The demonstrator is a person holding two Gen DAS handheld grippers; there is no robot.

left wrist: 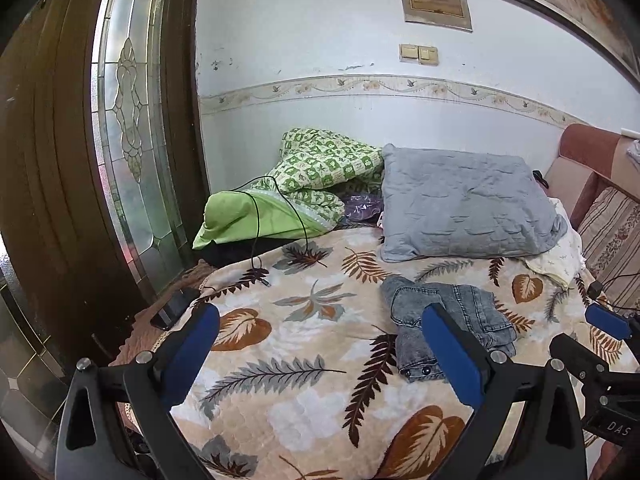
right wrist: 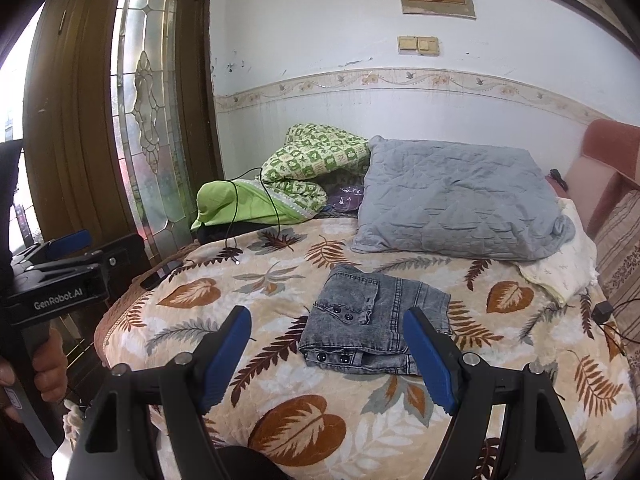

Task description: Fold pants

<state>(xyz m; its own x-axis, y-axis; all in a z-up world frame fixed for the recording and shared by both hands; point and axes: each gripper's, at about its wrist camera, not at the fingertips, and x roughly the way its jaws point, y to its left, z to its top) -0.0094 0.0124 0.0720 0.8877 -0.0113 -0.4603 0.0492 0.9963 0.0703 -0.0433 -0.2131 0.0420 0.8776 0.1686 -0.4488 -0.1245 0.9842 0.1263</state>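
Leaf-patterned blanket (right wrist: 280, 432) covers the bed; grey denim pants (right wrist: 372, 332) lie folded compactly, both grippers, left (left wrist: 320, 356) and right (right wrist: 328, 360), spread apart, empty.

A leaf-print blanket (right wrist: 280, 400) covers the bed. At its far edge, against the wall, a grey pillow (right wrist: 460, 200) lies beside a green checked quilt (right wrist: 316, 160) and a plain green pillow (right wrist: 232, 208), with a black cable (right wrist: 272, 200) trailing over the green one onto the blanket. A phone (left wrist: 174, 308) rests at the left edge. A glass-panelled door (right wrist: 148, 112) stands left; switches (right wrist: 418, 45) sit on the wall.
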